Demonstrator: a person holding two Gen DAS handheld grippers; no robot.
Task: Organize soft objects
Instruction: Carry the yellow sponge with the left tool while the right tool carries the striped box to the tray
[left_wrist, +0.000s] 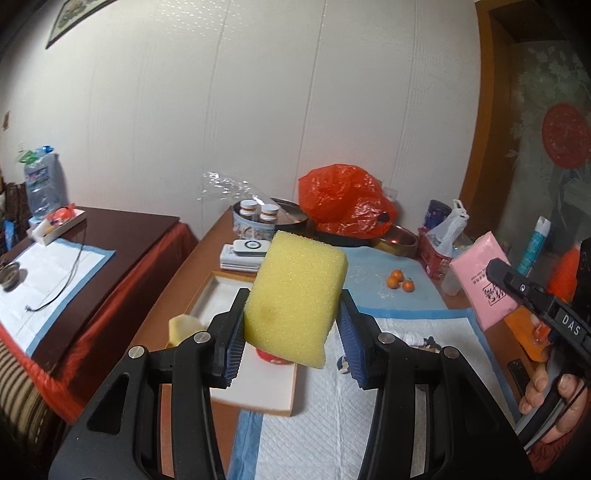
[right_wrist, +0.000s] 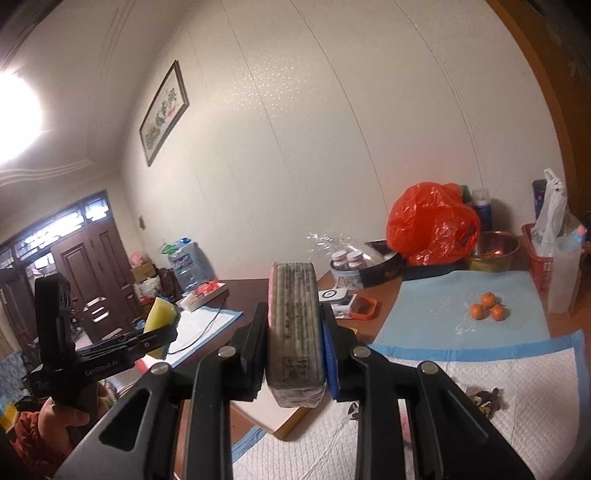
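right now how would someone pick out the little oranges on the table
Find the red plastic bag at the back of the table by the wall. In front of it lies a pale blue mat, and the oranges sit on it: three small round fruits clustered together, the mat's only contents.

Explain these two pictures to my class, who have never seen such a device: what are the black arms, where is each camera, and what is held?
No robot here: a person holds a two-fingered tool in each hand, each with a camera looking along its fingers. The left hand-held gripper squeezes a yellow sponge. The right hand-held gripper clamps a pink tissue pack, also seen from the left camera. Below lie a white padded sheet, a shallow open box, small oranges and a red plastic bag.
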